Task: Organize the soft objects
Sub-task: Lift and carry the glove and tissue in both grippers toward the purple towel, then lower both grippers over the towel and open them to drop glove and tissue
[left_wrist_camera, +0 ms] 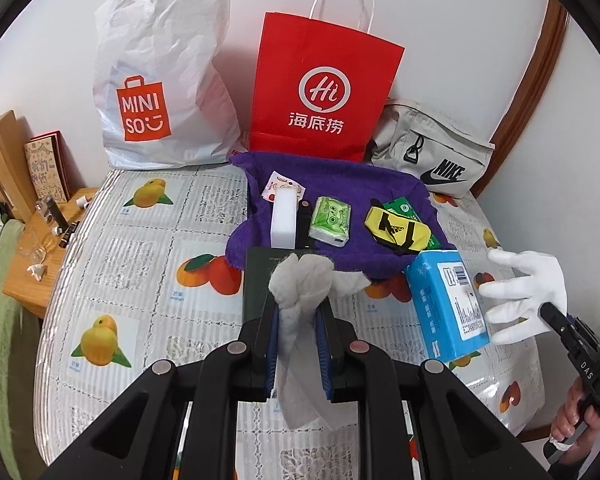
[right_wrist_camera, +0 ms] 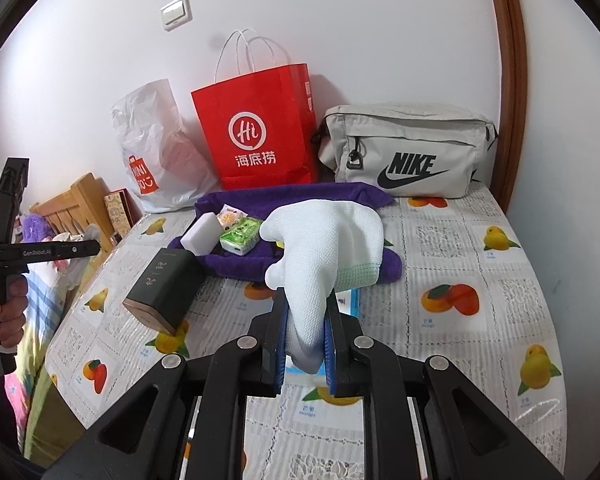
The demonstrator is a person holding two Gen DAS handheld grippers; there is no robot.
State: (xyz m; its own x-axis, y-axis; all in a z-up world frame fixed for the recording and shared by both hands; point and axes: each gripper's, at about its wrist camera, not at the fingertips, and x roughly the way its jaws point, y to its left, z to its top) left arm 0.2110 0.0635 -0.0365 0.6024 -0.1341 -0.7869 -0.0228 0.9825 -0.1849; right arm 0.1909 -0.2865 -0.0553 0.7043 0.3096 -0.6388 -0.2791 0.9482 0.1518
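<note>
From the left wrist view, the left gripper [left_wrist_camera: 298,300] has its jaws clamped on a wipe [left_wrist_camera: 300,284], a crumpled grey-white sheet bunched above the blue pads with a loose tail hanging below them, held over the front of the table [left_wrist_camera: 140,240]. It looks near weightless and limp, so I judge a pinch on the bunched middle, as here, is the safest hold; a grip on the tail would likely let it slip or tear. Past it lie a purple towel [left_wrist_camera: 340,188] carrying a white sponge [left_wrist_camera: 284,220], a green tissue pack [left_wrist_camera: 330,222] and a yellow pouch [left_wrist_camera: 400,232], with a dark box [left_wrist_camera: 260,280] and a blue pack [left_wrist_camera: 448,304] at the towel's near edge. At the right, a white glove [left_wrist_camera: 528,292] hangs in the air beside the blue pack. From the right wrist view, the right gripper [right_wrist_camera: 306,336] is closed on that glove [right_wrist_camera: 324,240], pinching one finger so the knitted palm and green-edged cuff flop forward above the towel [right_wrist_camera: 228,204]. It looks soft, light and stretchy; held by one finger it may sag and swing, and the cuff would seem a firmer hold. A red bag [right_wrist_camera: 256,132], a white bag [right_wrist_camera: 156,152] and a grey pouch [right_wrist_camera: 404,148] stand against the wall.
</note>
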